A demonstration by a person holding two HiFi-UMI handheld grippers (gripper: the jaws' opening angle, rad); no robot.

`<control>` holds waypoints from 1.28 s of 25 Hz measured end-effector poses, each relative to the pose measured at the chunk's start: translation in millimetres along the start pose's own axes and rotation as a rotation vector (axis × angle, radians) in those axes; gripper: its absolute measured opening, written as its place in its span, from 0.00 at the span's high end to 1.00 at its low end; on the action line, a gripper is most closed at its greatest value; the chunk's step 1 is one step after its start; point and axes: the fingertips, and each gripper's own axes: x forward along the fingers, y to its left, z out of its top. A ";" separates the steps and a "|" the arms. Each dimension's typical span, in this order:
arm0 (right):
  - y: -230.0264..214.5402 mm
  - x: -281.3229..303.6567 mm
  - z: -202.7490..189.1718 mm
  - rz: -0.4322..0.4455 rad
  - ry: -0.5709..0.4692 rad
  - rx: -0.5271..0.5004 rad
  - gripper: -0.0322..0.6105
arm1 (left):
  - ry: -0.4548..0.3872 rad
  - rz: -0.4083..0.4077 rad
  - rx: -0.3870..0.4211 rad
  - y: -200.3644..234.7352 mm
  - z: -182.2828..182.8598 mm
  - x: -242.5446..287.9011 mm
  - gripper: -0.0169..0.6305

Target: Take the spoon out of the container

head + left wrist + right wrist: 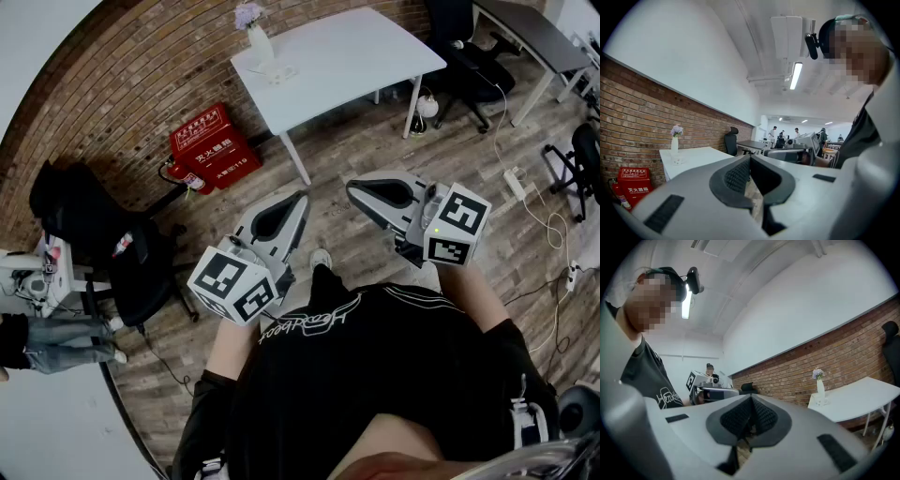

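— Where's the spoon?
— Not in any view, nor is the container. I hold both tools up in front of my chest, over bare floor (375, 272). The nearest table (356, 56) shows little beyond a vase (260, 42).
— And your tools?
— The left gripper (300, 199) has its jaws pressed together with nothing between them. The right gripper (352, 187) is the same, closed and empty.
— What could go wrong from here?
— My guess: if I reach in with the jaws closed like this, I'd push the spoon or tip the container rather than take hold, so one gripper must open first. There's also a cable (530, 202) lying on the floor to my right, and stepping that way without looking could trip me.
— Which way does the spoon point?
— I can't tell. With it out of sight, neither its long axis nor its handle end shows.
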 end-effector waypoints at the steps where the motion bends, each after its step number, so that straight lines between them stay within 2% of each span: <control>1: -0.4 -0.6 -0.6 0.000 0.000 0.000 0.96 | 0.001 0.003 0.001 -0.3 -1.2 0.4 0.97; 13: -7.5 -1.0 -13.4 -0.010 0.005 0.026 0.95 | 0.009 0.008 -0.020 1.9 -15.6 3.9 0.97; 18: -17.4 17.7 -18.5 0.000 0.001 0.030 0.95 | -0.003 0.018 -0.042 26.3 -20.7 0.7 0.97; 20: -27.5 24.9 -21.5 -0.026 0.010 0.031 0.95 | -0.007 0.025 -0.056 37.7 -23.1 0.6 0.97; 24: -67.8 60.0 -21.2 -0.075 0.024 0.046 0.95 | -0.009 0.030 -0.085 86.7 -19.3 9.2 0.97; 29: -135.3 113.3 -18.7 -0.142 0.044 0.012 0.95 | 0.009 0.027 -0.087 165.8 -11.3 33.3 0.97; 32: -175.7 152.3 -20.1 -0.153 0.064 0.028 0.95 | 0.028 0.028 -0.098 221.7 -9.3 49.7 0.97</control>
